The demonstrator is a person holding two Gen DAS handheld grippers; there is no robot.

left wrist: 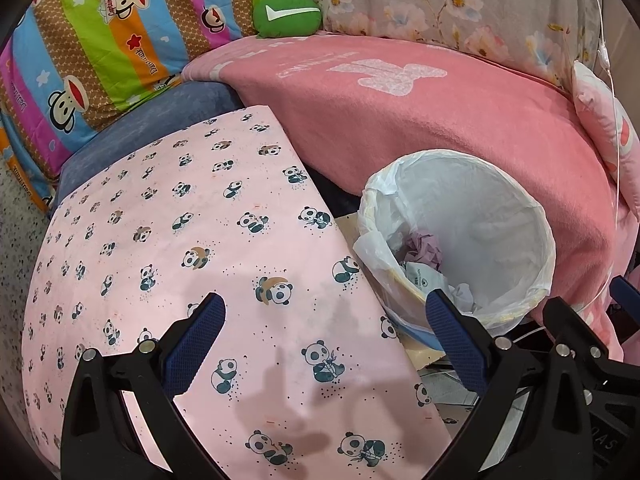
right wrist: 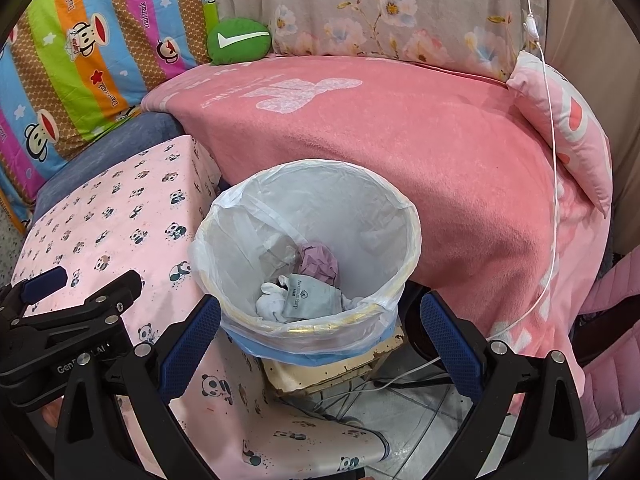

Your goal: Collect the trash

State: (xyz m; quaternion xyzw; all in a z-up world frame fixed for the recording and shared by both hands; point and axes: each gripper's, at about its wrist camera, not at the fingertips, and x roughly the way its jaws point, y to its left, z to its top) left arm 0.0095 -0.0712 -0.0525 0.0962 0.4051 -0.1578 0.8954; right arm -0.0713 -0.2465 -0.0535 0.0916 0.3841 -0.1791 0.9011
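Observation:
A trash bin lined with a clear plastic bag stands beside the table; it also shows in the left wrist view. Inside lie a crumpled purple paper, a grey wrapper and white tissue; the purple paper shows in the left wrist view too. My left gripper is open and empty above the pink panda tablecloth. My right gripper is open and empty just above the bin's near rim. The left gripper shows at the left of the right wrist view.
A pink blanket covers the bed behind the bin. A striped monkey-print quilt, a green cushion and a floral cover lie behind. A white cord hangs at the right. Cables lie on the tiled floor.

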